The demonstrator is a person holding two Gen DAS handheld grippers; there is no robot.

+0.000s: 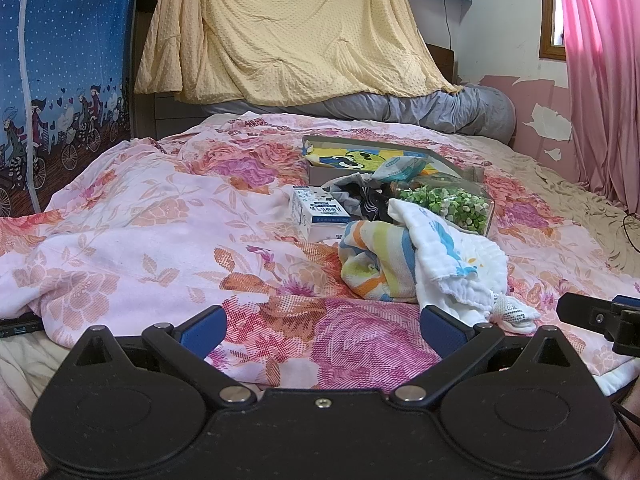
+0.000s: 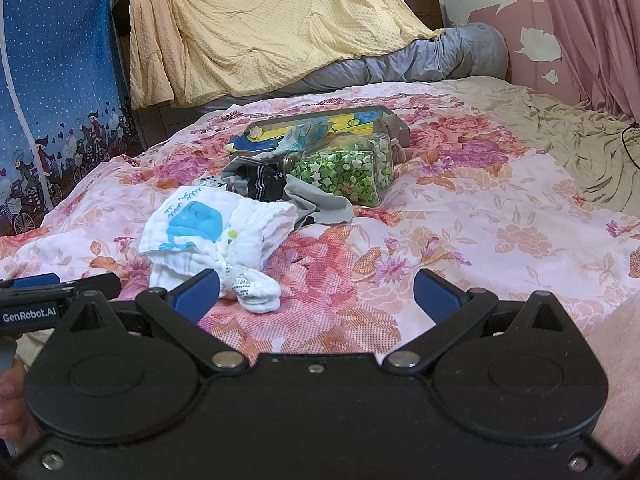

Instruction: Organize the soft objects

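Both claws, left (image 1: 322,326) and right (image 2: 316,296), spread wide over floral quilt (image 1: 160,240); crumpled waffle-weave cloth (image 2: 208,236) near.

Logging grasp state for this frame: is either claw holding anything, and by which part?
Nothing is held. The left claw and right claw are both open above the floral quilt; the white whale cloth lies loose.

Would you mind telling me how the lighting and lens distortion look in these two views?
Left wrist view: soft daylight, bright at the curtain, edges bowed by the fisheye, dark corners. Right wrist view: similarly even light, no harsh shadows, the jar sharp, the frame rim curved.
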